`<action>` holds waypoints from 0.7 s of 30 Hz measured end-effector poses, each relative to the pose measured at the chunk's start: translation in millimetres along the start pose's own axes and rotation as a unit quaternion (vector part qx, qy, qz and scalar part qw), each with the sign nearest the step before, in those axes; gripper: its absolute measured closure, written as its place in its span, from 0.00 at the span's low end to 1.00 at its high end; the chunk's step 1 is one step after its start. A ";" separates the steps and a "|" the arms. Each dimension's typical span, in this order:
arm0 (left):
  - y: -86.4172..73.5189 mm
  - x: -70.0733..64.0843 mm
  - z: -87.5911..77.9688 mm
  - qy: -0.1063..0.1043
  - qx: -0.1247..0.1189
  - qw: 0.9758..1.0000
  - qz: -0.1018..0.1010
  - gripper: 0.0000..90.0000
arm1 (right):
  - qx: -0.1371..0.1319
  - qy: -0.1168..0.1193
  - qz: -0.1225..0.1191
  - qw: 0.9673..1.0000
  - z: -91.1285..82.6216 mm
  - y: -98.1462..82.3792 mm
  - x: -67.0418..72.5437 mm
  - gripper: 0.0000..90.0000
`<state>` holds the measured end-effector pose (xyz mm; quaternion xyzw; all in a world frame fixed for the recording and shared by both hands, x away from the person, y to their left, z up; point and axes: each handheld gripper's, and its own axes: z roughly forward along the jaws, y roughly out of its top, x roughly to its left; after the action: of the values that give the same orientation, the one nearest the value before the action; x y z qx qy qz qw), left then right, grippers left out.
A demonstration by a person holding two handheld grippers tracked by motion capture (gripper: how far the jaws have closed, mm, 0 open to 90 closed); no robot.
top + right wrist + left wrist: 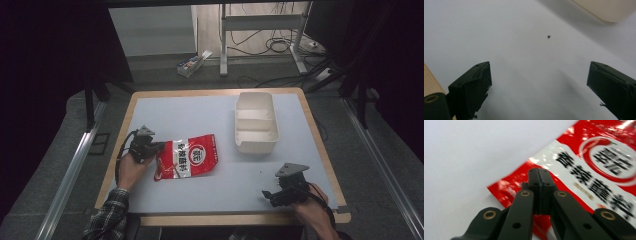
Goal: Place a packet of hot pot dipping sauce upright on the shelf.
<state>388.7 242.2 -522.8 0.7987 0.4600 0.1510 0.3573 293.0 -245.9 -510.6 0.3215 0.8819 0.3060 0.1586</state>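
A dim room with trailing cables surrounded a pale grey table [200, 110] edged in wood. At its left, my left gripper [539, 173] had its jaws pressed together on the near corner of a glossy red and white snack pouch [187, 156], which lay flat on the table. To its right stood an empty, divided cream tray [256, 122]. Farther right, near the front edge, my right gripper [272, 196] hovered with jaws spread wide, holding nothing. Moving the pouch well probably meant lifting slowly so the slick film would not slip. How much film sat between the jaws was hidden, and the pouch's print was blurred.
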 end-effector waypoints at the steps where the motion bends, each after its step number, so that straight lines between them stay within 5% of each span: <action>1: 1.8 2.5 2.6 0.003 0.001 1.000 -0.001 1.00 | 0.001 0.001 0.000 1.000 0.3 0.0 0.1 0.06; 11: 11.4 16.3 26.6 0.023 0.017 1.000 -0.010 0.99 | 0.008 0.004 -0.006 1.000 3.0 -0.2 1.8 0.07; 21: 10.7 6.1 27.4 0.024 0.047 0.999 0.008 1.00 | 0.007 0.002 -0.010 1.000 1.8 -0.2 2.4 0.07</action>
<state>414.3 232.1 -534.9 0.8144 0.4684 0.1510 0.3074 292.0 -243.7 -512.4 0.3134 0.8876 0.2987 0.1570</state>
